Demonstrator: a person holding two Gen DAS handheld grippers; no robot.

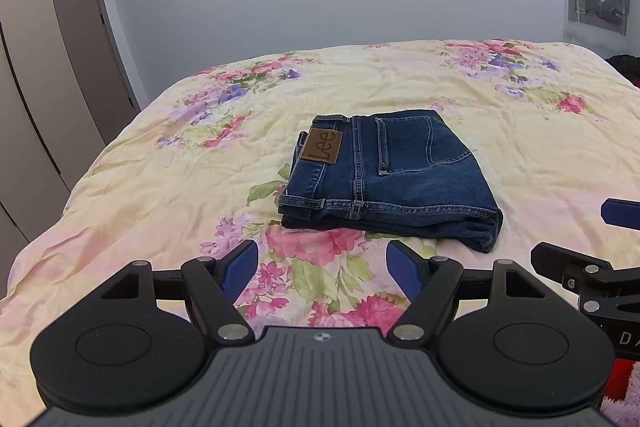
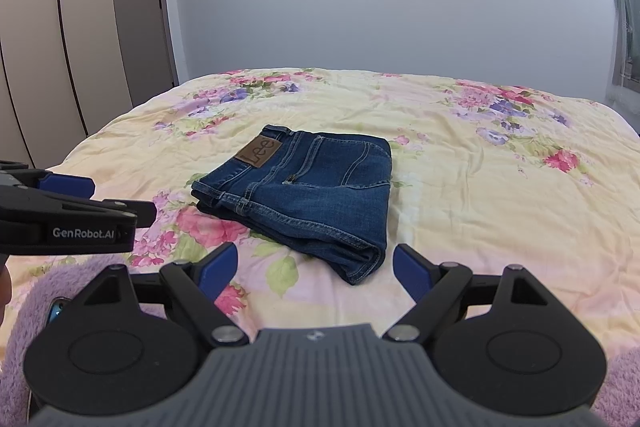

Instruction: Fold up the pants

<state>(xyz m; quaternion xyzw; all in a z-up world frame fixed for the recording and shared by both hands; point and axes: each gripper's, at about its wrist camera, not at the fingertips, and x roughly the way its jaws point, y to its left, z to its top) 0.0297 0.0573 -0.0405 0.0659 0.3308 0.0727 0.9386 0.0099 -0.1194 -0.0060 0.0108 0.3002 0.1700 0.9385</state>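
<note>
Jeans (image 1: 390, 179) lie on the bed's floral quilt (image 1: 160, 187) as a compact denim bundle, waistband and brown Lee patch (image 1: 322, 146) facing up, back pocket showing, and the layered edges stacked toward us. We hold our left gripper (image 1: 322, 269) above the quilt just short of the bundle, its blue pads spread apart and empty; our right gripper (image 2: 314, 273) hovers likewise near the bundle's closest corner, released and holding nothing. Neither touches the denim. We judge the folding to be finished or nearly so, so the step in hand is tidying and leaving the bundle alone. To do that well, we check that the stacked layers line up along the near edge, press lightly on top if a layer bulges, and avoid dragging a pad across the denim, since a snagged hem could pull the fold open. We keep both grippers clear of each other as we draw away.
</note>
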